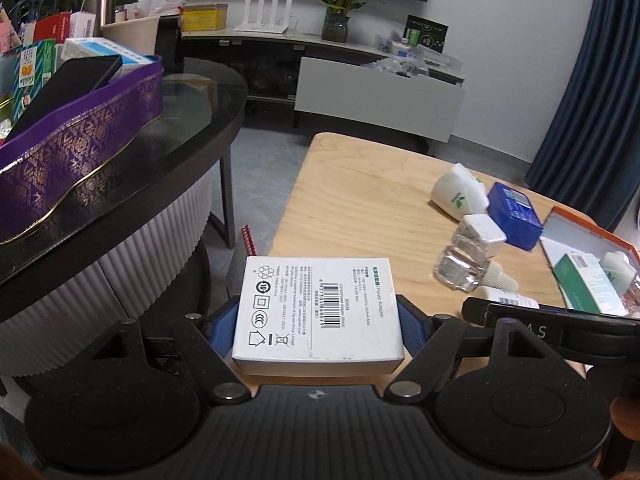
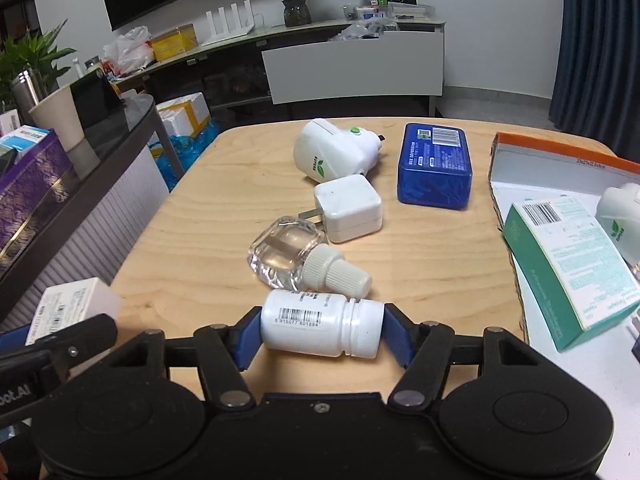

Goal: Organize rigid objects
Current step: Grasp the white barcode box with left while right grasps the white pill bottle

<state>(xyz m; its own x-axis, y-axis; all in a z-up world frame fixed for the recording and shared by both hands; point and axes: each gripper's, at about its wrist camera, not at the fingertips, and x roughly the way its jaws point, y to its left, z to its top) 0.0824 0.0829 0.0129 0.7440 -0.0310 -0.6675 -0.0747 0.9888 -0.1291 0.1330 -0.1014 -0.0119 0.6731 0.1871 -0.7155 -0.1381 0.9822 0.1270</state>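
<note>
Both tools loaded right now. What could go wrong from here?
1. The right tool grips the white bottle end to end, cap against one finger; round and smooth, it may roll out.
2. The refill bottle lies just ahead of it and could get knocked.
3. The left tool holds the white box near the table edge; a slip may drop it to the floor.

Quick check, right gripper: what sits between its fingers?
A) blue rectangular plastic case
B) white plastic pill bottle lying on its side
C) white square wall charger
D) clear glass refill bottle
B: the right gripper has its blue fingers against both ends of the white plastic pill bottle, which lies sideways over the light wooden table.
</note>
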